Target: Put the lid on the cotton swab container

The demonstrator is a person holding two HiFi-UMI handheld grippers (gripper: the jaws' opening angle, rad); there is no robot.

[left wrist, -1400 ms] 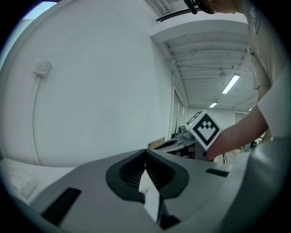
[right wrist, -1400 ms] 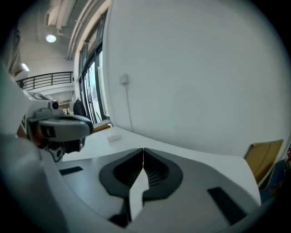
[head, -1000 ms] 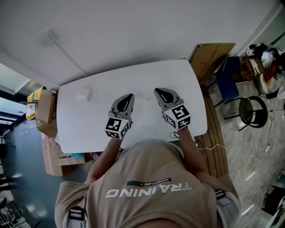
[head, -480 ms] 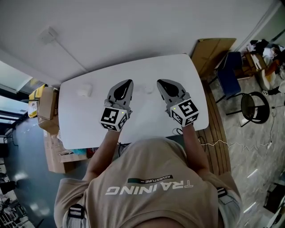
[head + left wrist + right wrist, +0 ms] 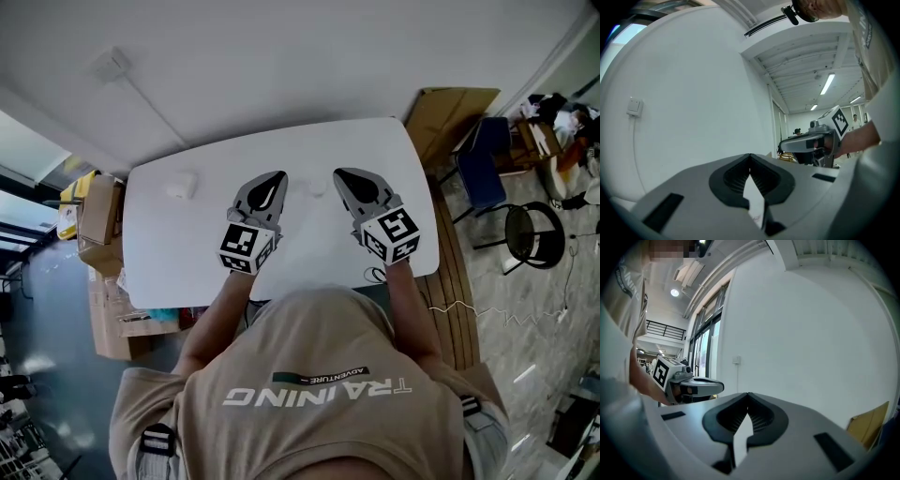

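Note:
On the white table (image 5: 187, 253) a small white container (image 5: 178, 186) sits near the far left corner. A faint pale round thing (image 5: 314, 187), perhaps the lid, lies between the two gripper tips; it is too small to tell. My left gripper (image 5: 276, 176) and right gripper (image 5: 339, 174) hover side by side over the table's middle, both shut and holding nothing. In the left gripper view the left gripper (image 5: 750, 157) points up at a white wall, with the right gripper (image 5: 811, 143) beside it. The right gripper (image 5: 748, 394) view shows the left gripper (image 5: 693, 385). Neither view shows the table.
Cardboard boxes (image 5: 94, 225) stand off the table's left end. A cardboard sheet (image 5: 450, 112), a blue chair (image 5: 483, 173) and a black stool (image 5: 530, 234) stand to the right. A white wall runs behind the table, with a switch (image 5: 634, 107).
Both grippers have moved a little farther out over the table and stay shut. The head view has shifted slightly.

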